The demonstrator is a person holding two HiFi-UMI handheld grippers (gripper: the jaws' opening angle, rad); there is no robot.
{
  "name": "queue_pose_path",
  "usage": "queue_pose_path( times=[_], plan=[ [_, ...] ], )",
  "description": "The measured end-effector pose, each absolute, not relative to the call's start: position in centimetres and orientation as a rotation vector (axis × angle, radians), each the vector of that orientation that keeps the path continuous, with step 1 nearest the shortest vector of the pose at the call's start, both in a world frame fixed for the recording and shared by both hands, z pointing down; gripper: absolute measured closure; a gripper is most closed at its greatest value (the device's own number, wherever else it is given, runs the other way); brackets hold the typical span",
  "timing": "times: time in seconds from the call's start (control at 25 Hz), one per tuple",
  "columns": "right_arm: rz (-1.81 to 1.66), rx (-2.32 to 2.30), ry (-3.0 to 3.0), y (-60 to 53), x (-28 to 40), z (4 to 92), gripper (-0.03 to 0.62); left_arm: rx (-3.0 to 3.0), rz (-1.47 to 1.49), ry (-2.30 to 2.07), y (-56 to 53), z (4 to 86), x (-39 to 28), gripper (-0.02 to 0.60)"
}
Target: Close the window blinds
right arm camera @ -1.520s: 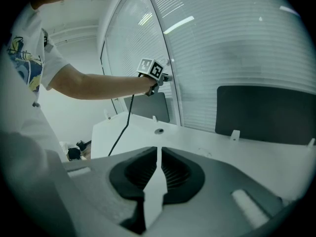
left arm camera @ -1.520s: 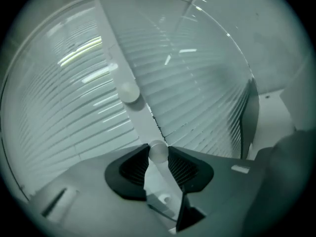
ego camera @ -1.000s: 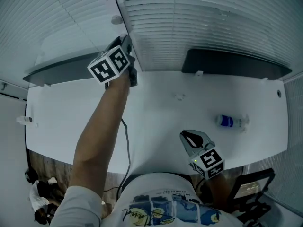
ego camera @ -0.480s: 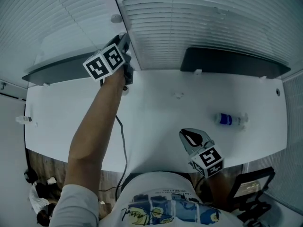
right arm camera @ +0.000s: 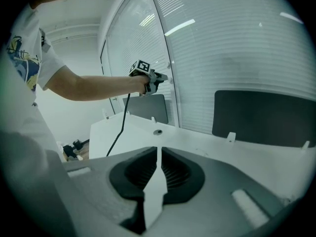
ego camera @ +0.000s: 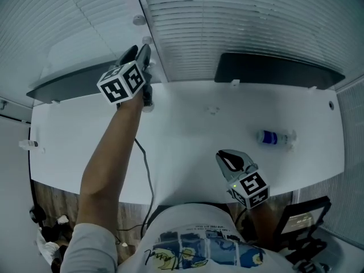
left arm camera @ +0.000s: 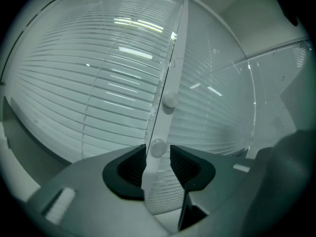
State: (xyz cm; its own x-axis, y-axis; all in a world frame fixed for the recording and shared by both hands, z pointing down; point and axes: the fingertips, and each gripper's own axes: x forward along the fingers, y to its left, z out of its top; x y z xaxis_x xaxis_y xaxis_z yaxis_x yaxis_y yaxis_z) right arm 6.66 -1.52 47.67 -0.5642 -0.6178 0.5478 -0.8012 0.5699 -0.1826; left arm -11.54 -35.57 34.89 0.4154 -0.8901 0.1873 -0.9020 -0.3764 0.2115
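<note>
Two slatted blinds, one at the left (ego camera: 57, 21) and one at the right (ego camera: 250, 21), hang on either side of a white window post (ego camera: 149, 44). The post carries two round knobs (left arm camera: 170, 101). My left gripper (ego camera: 142, 53) is raised to the post with the lower knob (left arm camera: 158, 147) between its jaws. The left gripper (left arm camera: 158, 154) has just been opening, and its pads stand clear of the knob. My right gripper (ego camera: 227, 159) hovers low over the near edge of the table. The right gripper (right arm camera: 158, 154) is shut with nothing in it.
A white table (ego camera: 187, 135) runs under the window. On it lies a plastic bottle (ego camera: 273, 137) at the right. Two dark screens (ego camera: 278, 73) stand at the table's back edge. A cable (ego camera: 145, 164) trails from the left gripper. A chair (ego camera: 301, 226) is at the bottom right.
The left gripper has shifted a little to the left, rolled, and its jaws have parted around the knob. The right gripper has stayed where it was.
</note>
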Motion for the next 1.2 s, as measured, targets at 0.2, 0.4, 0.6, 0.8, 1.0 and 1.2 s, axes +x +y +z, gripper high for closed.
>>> queue_pose_path(
  times=[0.2,0.4,0.6,0.8,1.0,1.2],
  plan=[
    [0.54,1.154,-2.396,-2.2,6.9,47.2,0.577,2.465,0.089,-1.546,-33.6,34.3,-11.3,0.442],
    [0.522,1.166,-2.4,-2.6,6.9,46.7,0.577,2.555,0.123,-1.521,-30.7,33.8,-11.7,0.577],
    [0.526,1.199,-2.405,-3.0,7.9,46.4,0.577,2.616,0.189,-1.404,-26.7,34.9,-11.1,0.577],
    [0.501,1.226,-2.416,-3.2,8.6,45.7,0.577,2.712,0.321,-1.286,-20.5,36.2,-9.8,0.577],
    [0.501,1.23,-2.444,-3.6,7.7,44.8,0.577,2.755,0.39,-1.111,-14.8,37.1,-8.0,0.577],
    [0.576,1.307,-2.405,-3.5,8.8,45.3,0.577,2.769,0.493,-0.887,-11.3,39.4,-4.6,0.577]
  ],
)
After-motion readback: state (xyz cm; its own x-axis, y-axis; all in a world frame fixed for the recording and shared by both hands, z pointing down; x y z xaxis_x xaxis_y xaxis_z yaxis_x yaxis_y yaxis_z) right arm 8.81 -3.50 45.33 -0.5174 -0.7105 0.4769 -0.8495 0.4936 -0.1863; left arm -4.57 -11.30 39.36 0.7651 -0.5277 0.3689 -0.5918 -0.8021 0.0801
